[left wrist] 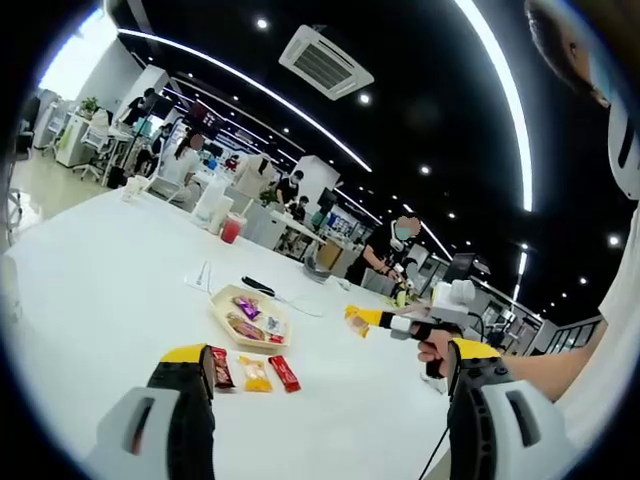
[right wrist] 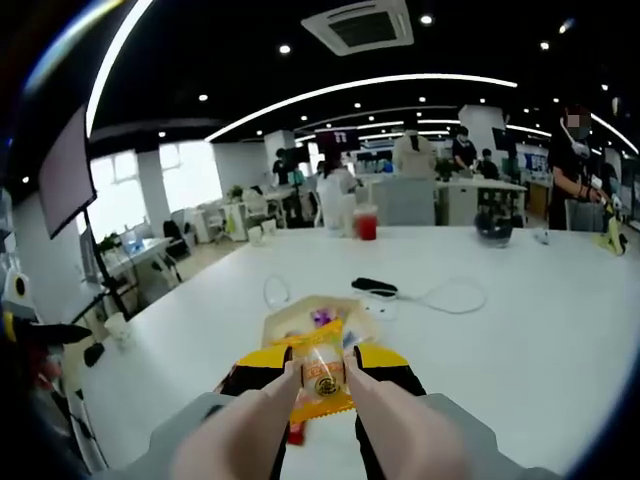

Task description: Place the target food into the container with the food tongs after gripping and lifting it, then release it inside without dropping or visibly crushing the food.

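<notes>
My right gripper (right wrist: 320, 362) is shut on a pair of pale food tongs (right wrist: 262, 415). The tongs' tips pinch a yellow snack packet (right wrist: 322, 378), held above the table just in front of the beige container (right wrist: 352, 308). From the left gripper view, the right gripper (left wrist: 392, 322) comes in from the right with the yellow packet (left wrist: 356, 319) at its tip, right of the container (left wrist: 222, 318), which holds several wrapped snacks. My left gripper (left wrist: 330, 385) stands open, jaws wide apart, over the table. Three packets lie in front of the container: red (left wrist: 221, 367), yellow (left wrist: 254, 373), red (left wrist: 285, 373).
A white table (left wrist: 90, 290) stretches wide around the container. Behind it lie a black object with a white cable (right wrist: 375, 287), a paper (left wrist: 200, 277), a red drink cup (right wrist: 366, 222) and a dark bowl (right wrist: 495, 227). People stand at desks beyond.
</notes>
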A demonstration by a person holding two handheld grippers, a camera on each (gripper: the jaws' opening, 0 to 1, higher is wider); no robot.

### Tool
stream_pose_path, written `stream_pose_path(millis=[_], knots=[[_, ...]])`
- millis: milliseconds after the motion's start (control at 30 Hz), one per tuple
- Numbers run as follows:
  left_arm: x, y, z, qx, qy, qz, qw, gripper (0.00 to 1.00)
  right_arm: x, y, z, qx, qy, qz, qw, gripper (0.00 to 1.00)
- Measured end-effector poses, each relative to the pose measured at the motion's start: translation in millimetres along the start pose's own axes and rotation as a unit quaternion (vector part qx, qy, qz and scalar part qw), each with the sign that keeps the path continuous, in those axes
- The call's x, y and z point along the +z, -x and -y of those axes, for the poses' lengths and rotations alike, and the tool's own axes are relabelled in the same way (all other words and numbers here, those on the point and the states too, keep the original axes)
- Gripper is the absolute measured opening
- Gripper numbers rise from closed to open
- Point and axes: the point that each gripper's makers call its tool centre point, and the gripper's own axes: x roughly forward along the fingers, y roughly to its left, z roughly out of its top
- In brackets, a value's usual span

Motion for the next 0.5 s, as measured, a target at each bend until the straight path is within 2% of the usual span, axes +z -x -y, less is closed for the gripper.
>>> stream_pose_path(millis=[400,500], knots=[[2.0,1,0.8,-0.006,0.005,0.008,0.9999,0.99,14.5,-5,2,-0.003,0.011,0.002,0.9999,0.23],[4.2,2,6.0,-0.019,0.008,0.017,0.9996,0.99,17.2,-7,0,-0.002,0.016,0.001,0.9999,0.23]])
